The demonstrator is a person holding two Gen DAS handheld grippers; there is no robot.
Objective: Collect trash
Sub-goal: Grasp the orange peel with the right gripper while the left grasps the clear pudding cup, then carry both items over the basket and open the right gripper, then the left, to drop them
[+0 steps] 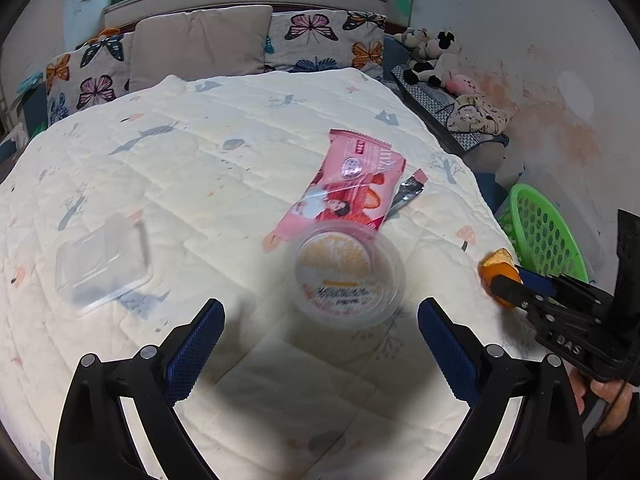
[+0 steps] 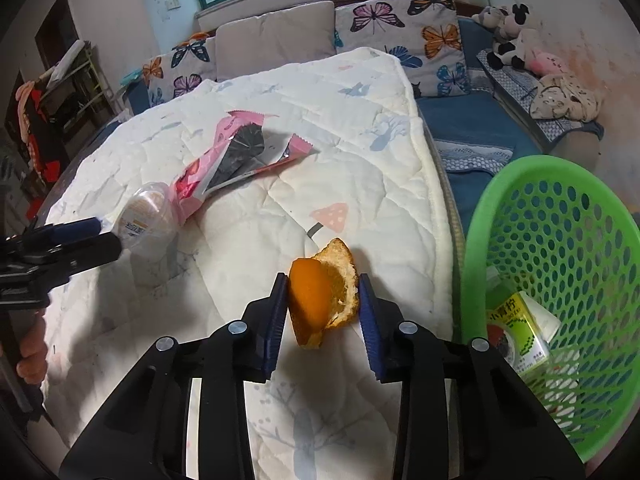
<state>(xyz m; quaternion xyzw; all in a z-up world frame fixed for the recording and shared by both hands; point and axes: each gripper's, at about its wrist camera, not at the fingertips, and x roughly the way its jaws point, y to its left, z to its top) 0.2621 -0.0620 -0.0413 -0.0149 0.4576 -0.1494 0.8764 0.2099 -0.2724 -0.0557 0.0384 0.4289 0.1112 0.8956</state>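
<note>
Near the quilt's (image 2: 392,184) right edge, beside the green basket (image 2: 560,216), our right gripper (image 2: 323,300) pinches the orange peel (image 2: 320,300); our left gripper (image 1: 320,320) hangs spread before the clear cup (image 1: 346,276).

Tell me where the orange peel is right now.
The orange peel sits between the right gripper's pads near the quilt's right edge, just left of the green basket; the left wrist view shows it at far right.

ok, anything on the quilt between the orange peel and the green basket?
No. In the right wrist view only bare quilt and its edge separate the orange peel from the green basket.
</note>
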